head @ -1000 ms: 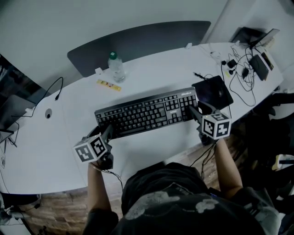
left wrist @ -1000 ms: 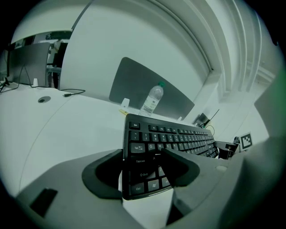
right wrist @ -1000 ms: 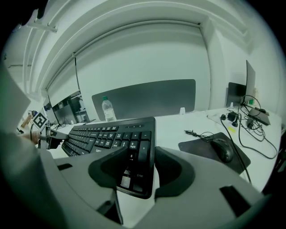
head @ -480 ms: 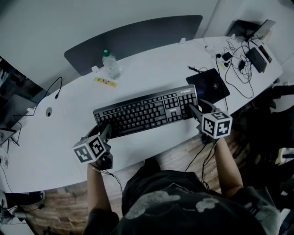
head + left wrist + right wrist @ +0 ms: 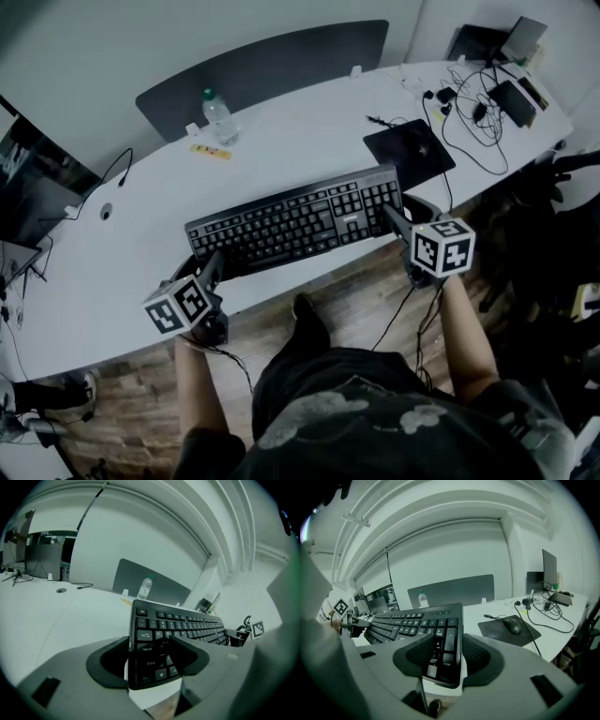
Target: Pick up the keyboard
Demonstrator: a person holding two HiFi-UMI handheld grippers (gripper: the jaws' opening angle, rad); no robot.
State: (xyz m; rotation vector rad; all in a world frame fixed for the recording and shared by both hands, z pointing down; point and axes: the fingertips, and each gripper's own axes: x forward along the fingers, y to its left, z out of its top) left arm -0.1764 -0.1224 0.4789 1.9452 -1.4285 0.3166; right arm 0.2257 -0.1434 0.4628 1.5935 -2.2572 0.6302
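Observation:
A black keyboard [image 5: 295, 223] is held up off the white table [image 5: 281, 141], level, with its near side past the table's front edge. My left gripper [image 5: 214, 264] is shut on its left end, and in the left gripper view the pads clamp the keyboard [image 5: 183, 623] between the jaws of the left gripper [image 5: 152, 656]. My right gripper [image 5: 392, 217] is shut on the right end. In the right gripper view the keyboard's [image 5: 412, 620] numpad end sits between the jaws of the right gripper [image 5: 443, 656].
A water bottle [image 5: 217, 116] and a yellow strip [image 5: 208, 151] lie behind the keyboard. A black mouse pad [image 5: 410, 153] with a mouse sits at the right, with tangled cables [image 5: 478, 112] beyond. A grey divider panel [image 5: 262, 75] stands behind the table. Wooden floor lies below.
The keyboard has come up off the table and toward the person, both grippers moving with it. It now hangs over the front edge.

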